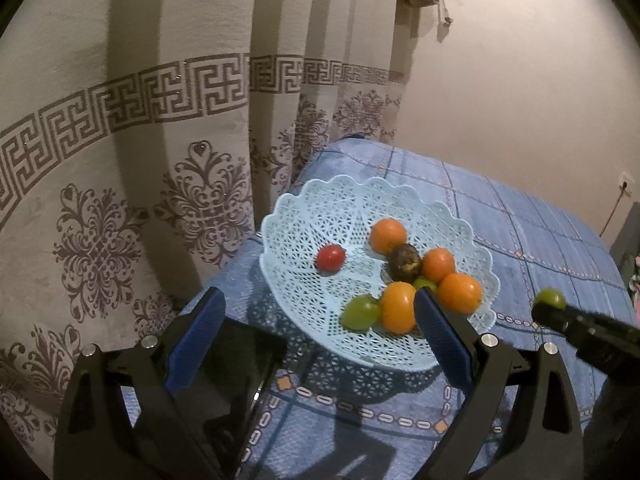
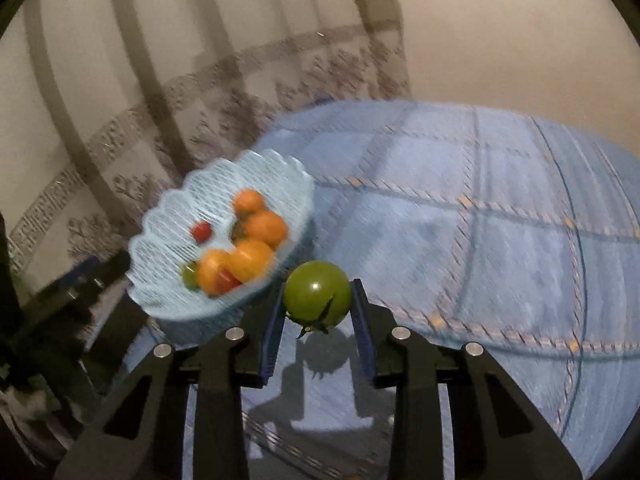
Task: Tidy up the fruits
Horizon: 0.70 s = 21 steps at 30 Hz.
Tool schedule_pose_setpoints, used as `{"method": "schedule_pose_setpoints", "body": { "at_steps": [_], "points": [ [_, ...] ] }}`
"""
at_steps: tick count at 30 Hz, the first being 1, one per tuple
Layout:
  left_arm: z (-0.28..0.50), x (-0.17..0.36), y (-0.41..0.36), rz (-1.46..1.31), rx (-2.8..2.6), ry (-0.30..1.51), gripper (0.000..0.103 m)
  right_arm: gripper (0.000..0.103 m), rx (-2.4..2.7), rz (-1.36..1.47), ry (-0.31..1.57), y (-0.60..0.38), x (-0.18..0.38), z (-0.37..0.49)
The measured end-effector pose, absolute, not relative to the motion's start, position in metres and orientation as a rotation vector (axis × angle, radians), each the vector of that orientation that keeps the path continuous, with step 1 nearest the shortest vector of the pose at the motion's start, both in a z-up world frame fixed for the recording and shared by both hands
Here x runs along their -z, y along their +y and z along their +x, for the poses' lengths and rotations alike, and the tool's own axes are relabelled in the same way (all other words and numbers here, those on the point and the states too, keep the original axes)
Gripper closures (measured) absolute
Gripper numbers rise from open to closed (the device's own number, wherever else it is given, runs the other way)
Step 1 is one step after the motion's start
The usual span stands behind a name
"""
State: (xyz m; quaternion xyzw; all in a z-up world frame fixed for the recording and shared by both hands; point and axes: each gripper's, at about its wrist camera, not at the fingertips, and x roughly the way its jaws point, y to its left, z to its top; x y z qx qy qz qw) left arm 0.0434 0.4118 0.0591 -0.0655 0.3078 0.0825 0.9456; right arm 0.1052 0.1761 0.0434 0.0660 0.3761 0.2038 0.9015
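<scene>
Green tomato (image 2: 317,294) clamped in right gripper (image 2: 319,322), stem visible only there

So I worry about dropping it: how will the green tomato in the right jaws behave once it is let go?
The green tomato is round and glossy, so it will probably roll and may slip. It looks firm, likely not bruising easily. The basket rim should stop it.

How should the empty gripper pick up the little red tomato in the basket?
The red tomato sits alone on the basket's open left side. Come straight down from above with the left gripper, jaws across its round middle; the oranges are clear of it.
</scene>
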Motion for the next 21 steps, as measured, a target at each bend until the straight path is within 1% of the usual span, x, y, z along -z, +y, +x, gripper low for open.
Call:
{"method": "schedule_pose_setpoints", "body": {
  "at_steps": [4, 11, 12, 13, 14, 15, 16, 21],
  "points": [
    [0.042, -0.063, 0.420, -0.129, -0.196, 0.609, 0.007, 0.071, -0.474, 0.107, 0.761, 0.208, -0.056, 0.115],
    [0.043, -0.065, 0.433, -0.154, -0.217, 0.610, 0.006, 0.070, -0.536, 0.085, 0.759, 0.253, -0.060, 0.127],
    [0.043, -0.065, 0.434, -0.155, -0.218, 0.611, 0.006, 0.065, -0.542, 0.094, 0.757, 0.254, -0.061, 0.127],
    [0.043, -0.065, 0.434, -0.156, -0.219, 0.612, 0.006, 0.054, -0.544, 0.103, 0.753, 0.253, -0.062, 0.128],
    [0.044, -0.064, 0.434, -0.156, -0.220, 0.613, 0.006, 0.049, -0.541, 0.112, 0.743, 0.251, -0.063, 0.127],
    [0.044, -0.063, 0.434, -0.156, -0.222, 0.615, 0.005, 0.047, -0.529, 0.119, 0.730, 0.247, -0.065, 0.126],
    [0.044, -0.063, 0.434, -0.155, -0.223, 0.616, 0.004, 0.047, -0.521, 0.121, 0.730, 0.244, -0.065, 0.126],
    [0.046, -0.060, 0.426, -0.137, -0.217, 0.624, 0.003, 0.047, -0.466, 0.164, 0.735, 0.216, -0.059, 0.125]
  ]
}}
